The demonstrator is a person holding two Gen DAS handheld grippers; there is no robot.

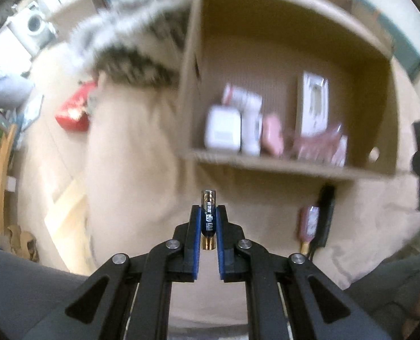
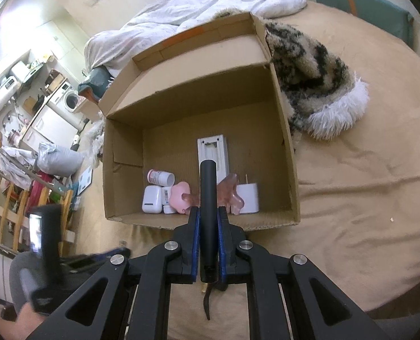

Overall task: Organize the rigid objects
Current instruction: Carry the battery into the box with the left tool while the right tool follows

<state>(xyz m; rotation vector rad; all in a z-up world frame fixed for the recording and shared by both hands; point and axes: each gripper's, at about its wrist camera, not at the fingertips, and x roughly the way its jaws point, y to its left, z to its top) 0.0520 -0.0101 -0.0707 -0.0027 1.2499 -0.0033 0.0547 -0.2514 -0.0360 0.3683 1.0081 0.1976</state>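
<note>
left tool (image 1: 209,221) gripping small blue-and-gold cylindrical battery (image 1: 208,212), hovering short of open brown cardboard box (image 1: 280,164) | right tool (image 2: 208,221) clamping matte black cylinder (image 2: 208,198) over bed | clearing near rim first, lowering before releasing

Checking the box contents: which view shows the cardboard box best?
Right wrist view: the cardboard box is sharp, open side and contents visible, though the black stick partly blocks it. Left wrist view shows the same box motion-blurred.
</note>
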